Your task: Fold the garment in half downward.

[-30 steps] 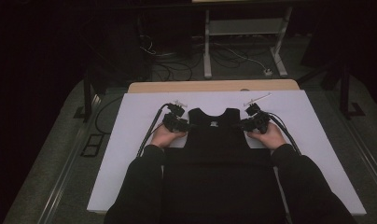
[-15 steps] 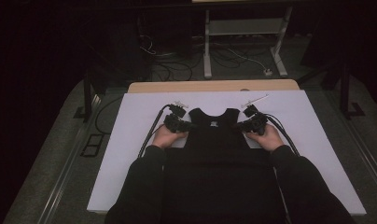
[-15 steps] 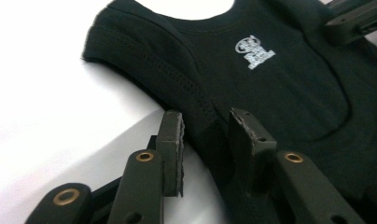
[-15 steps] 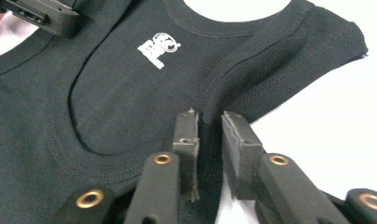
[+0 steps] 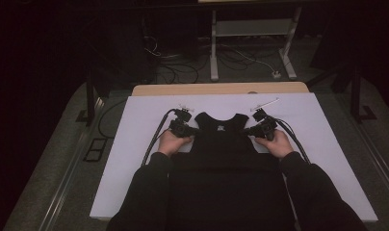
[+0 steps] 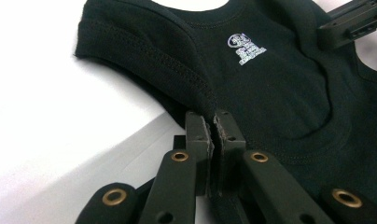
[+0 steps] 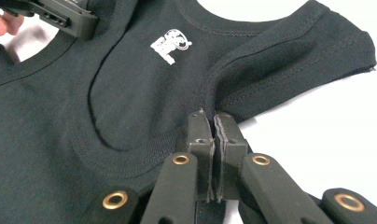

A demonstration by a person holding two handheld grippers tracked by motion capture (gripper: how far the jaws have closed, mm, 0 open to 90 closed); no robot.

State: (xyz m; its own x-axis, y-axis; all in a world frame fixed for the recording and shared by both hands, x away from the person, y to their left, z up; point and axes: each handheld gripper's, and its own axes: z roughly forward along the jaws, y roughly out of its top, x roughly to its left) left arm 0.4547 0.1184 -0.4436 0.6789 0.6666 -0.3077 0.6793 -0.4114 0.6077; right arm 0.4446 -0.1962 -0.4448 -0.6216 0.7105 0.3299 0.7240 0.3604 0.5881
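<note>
A black sleeveless shirt (image 5: 220, 139) lies flat on the white sheet (image 5: 135, 144) that covers the table (image 5: 216, 89), neck hole away from the person, with a small white logo print (image 6: 245, 48) just under the neckline whose writing is too small to read. The left gripper (image 6: 213, 122) has just been closing and now pinches the fabric at the shirt's left armhole seam, pads pressed together on the cloth. The right gripper (image 7: 213, 120) has likewise just closed and clamps the fabric at the opposite armhole, both hands (image 5: 169, 143) resting beside the shirt.
</note>
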